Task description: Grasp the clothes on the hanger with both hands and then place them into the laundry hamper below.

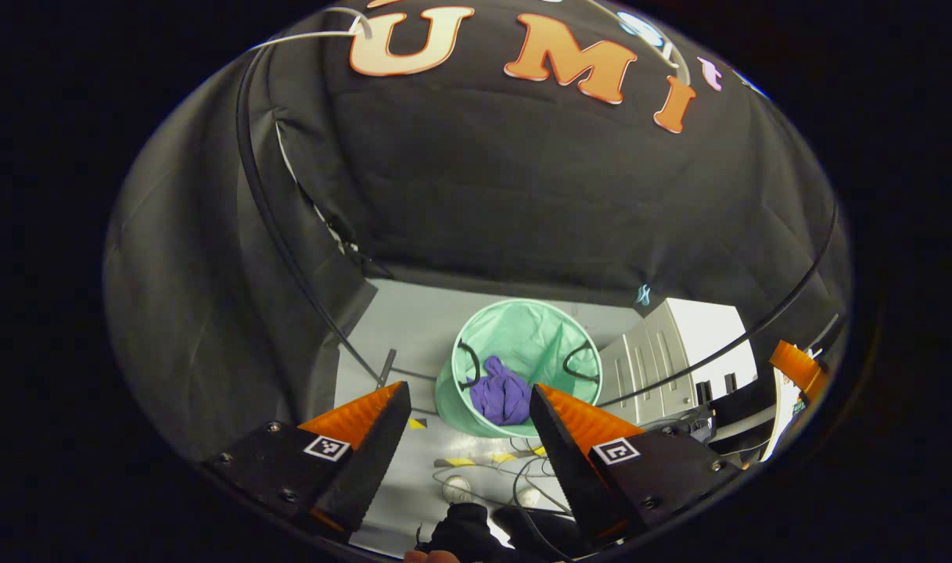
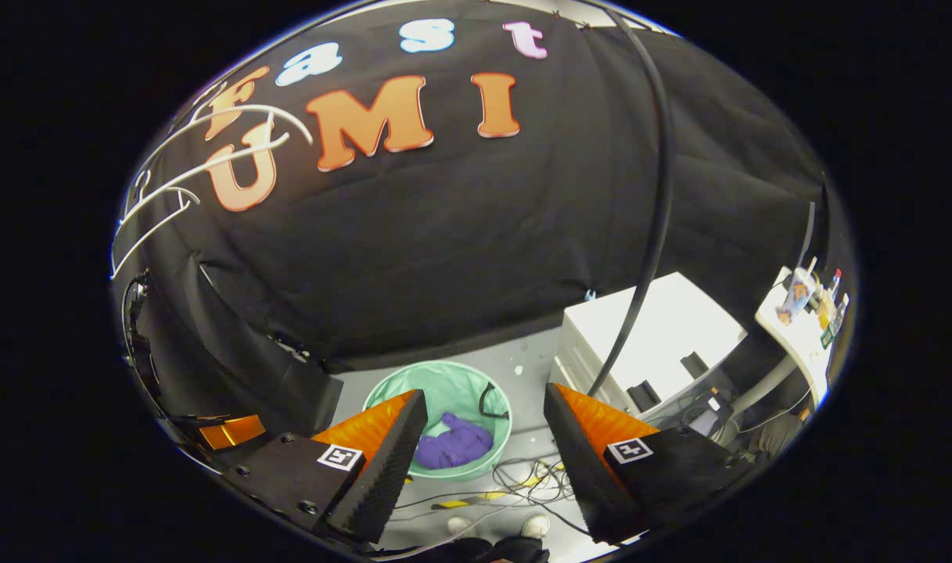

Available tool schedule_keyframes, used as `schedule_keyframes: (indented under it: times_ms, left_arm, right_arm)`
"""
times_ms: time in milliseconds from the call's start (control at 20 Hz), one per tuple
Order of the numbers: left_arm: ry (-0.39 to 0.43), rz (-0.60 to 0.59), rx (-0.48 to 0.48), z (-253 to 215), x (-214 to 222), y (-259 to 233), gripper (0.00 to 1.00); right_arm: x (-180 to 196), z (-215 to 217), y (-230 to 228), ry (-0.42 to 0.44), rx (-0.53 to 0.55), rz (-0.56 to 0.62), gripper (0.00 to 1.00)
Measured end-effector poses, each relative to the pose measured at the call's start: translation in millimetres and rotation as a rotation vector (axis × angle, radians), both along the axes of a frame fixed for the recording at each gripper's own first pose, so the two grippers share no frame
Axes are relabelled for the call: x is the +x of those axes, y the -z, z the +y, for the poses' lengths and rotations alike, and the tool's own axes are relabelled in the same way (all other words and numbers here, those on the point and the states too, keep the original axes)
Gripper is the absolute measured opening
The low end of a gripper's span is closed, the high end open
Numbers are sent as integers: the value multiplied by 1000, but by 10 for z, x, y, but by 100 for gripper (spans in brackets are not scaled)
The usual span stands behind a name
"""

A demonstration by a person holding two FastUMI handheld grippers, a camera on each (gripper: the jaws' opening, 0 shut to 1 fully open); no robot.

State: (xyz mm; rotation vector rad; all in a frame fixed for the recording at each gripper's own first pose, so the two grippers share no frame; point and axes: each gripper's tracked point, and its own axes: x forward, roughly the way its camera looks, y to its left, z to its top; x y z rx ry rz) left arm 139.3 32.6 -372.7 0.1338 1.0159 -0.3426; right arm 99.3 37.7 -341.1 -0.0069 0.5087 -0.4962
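A purple garment (image 1: 501, 396) lies crumpled inside the mint-green laundry hamper (image 1: 532, 332) on the grey floor below. My left gripper (image 1: 469, 407) hangs high above it, open, nothing between its fingers. In the right gripper view the same purple garment (image 2: 452, 444) rests in the hamper (image 2: 452, 383), and my right gripper (image 2: 485, 414) is open and empty above it. A white wire hanger (image 2: 182, 168) hangs bare at the upper left, and the hanger (image 1: 311, 35) also shows at the top left of the left gripper view. The other gripper's finger (image 1: 796, 366) shows at the far right.
A white cabinet (image 1: 679, 352) stands right of the hamper. Black cables (image 1: 515, 477) and yellow-black tape marks lie on the floor near a person's shoes (image 1: 456, 489). A black rack pole (image 2: 655, 203) curves down. A table with bottles (image 2: 808, 301) sits far right.
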Motion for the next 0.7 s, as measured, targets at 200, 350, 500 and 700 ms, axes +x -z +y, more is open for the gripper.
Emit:
schedule_keyframes:
  times_ms: [200,350,500,700]
  left_arm:
    - [19,-105,-55,-304,60,-465,98]
    - [18,-163,-106,-578,-87,-854,98]
    - [25,-276,-141,-807,-196,-1359,98]
    - [-27,-426,-202,-1024,-431,-1977,96]
  right_arm:
    - [-212,-81,-626,-21,-66,-99,98]
    - [-480,-158,-1102,-51,-92,-178,98]
    - [-821,-334,-1591,-88,-150,-242,98]
    - [-1270,-524,-2182,-155,-233,-339,91]
